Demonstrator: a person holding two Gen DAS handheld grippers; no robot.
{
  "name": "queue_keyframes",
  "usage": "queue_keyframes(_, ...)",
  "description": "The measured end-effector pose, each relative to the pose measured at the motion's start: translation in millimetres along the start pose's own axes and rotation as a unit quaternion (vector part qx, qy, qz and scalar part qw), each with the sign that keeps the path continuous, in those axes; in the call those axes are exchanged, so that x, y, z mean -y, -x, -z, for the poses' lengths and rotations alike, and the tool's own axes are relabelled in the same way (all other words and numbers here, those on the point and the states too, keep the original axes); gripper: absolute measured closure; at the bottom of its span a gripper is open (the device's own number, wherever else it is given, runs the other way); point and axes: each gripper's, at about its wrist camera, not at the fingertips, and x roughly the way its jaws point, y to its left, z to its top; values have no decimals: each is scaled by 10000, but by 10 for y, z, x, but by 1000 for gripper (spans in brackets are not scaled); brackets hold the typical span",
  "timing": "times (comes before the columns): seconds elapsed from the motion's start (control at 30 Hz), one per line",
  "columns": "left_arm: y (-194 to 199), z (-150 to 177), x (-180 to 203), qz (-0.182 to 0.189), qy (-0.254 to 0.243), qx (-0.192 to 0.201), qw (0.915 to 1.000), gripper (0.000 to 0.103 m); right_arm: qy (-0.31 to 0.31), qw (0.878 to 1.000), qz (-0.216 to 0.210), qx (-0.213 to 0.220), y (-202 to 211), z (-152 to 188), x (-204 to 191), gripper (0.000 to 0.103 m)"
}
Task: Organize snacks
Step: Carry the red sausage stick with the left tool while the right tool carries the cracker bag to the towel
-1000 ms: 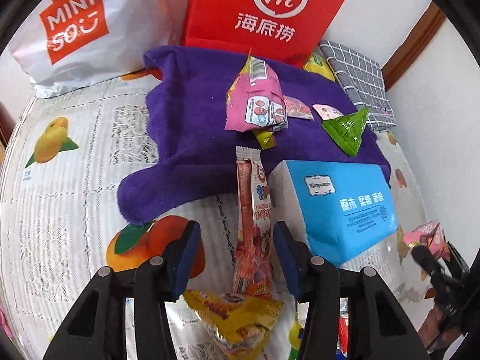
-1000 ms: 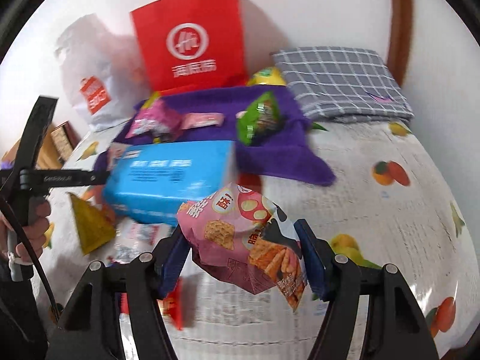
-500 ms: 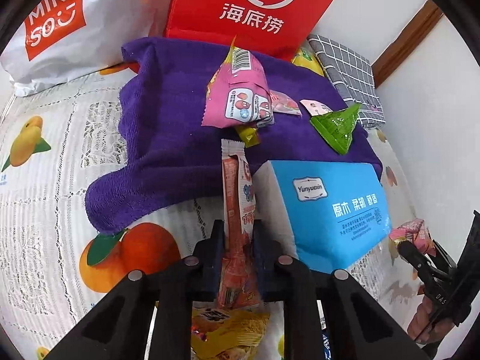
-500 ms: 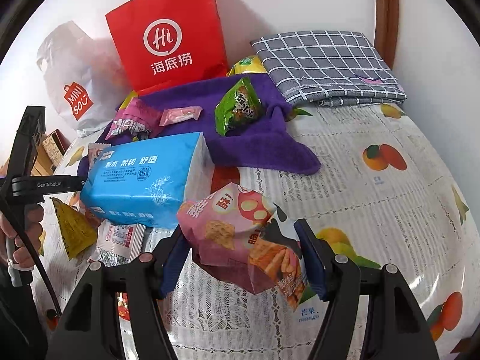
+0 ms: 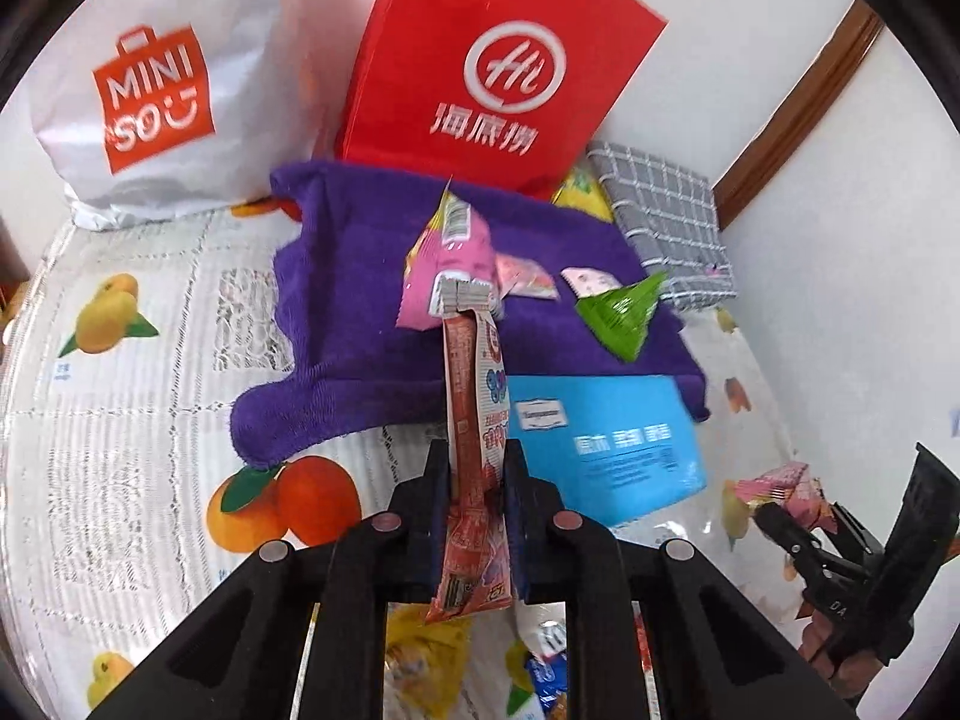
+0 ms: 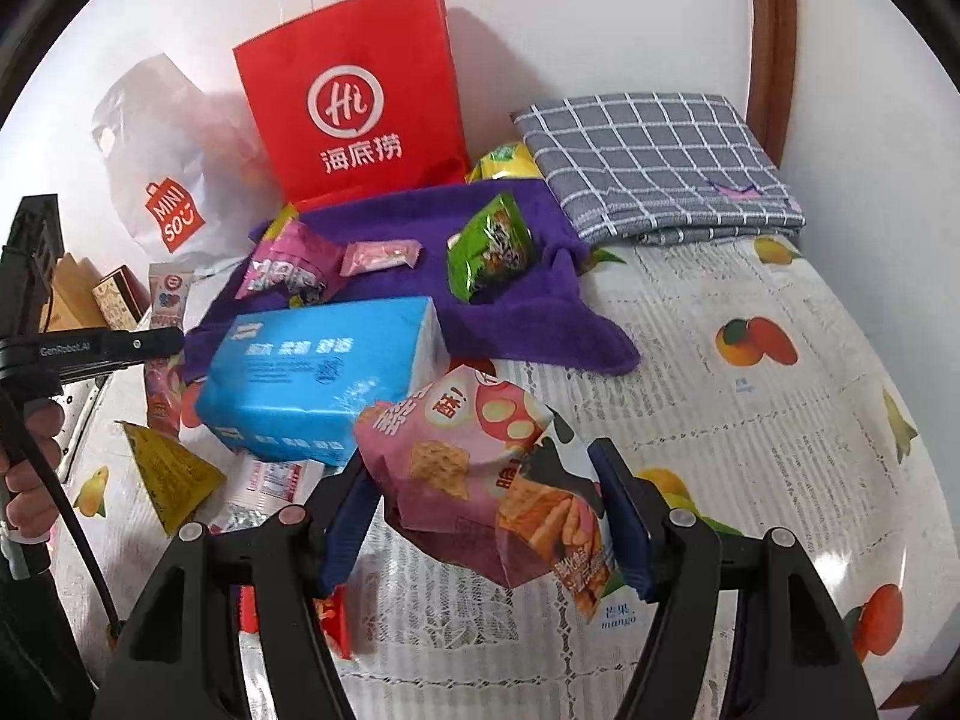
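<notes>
Up comes the long red snack stick (image 5: 474,420) — a second ago flat on the tablecloth, now lifted clear before the purple towel (image 5: 360,324), crinkled white seal on top. Left gripper (image 5: 474,468) clamps it tight. Right gripper (image 6: 486,504) pinches a puffy pink cracker bag (image 6: 480,468) — beside the towel's near edge.
</notes>
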Motion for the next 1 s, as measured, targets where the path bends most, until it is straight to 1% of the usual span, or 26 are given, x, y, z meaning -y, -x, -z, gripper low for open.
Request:
queue_keyframes(0.2,217,112,137,56,-114,104,9999,87,42,9999,-82,99,165,-39,-111,36)
queue_keyframes(0.4,308,230,240,85,-152,130,9998,87,92,9998,-93,170,292,-51,-192,36)
queue_keyframes(0.53,370,276,311,181,-153,119,9996,87,40,9995,-215,217,371,-83,-213,36)
queue_keyframes(0.77,413,281,407,230,-214,131,9994,87,36,9992,-238,304,459,-167,-247,36)
queue_keyframes(1.0,392,226,450,241,-247,131,9993,87,71,9990,-284,324,433,-266,-282,36)
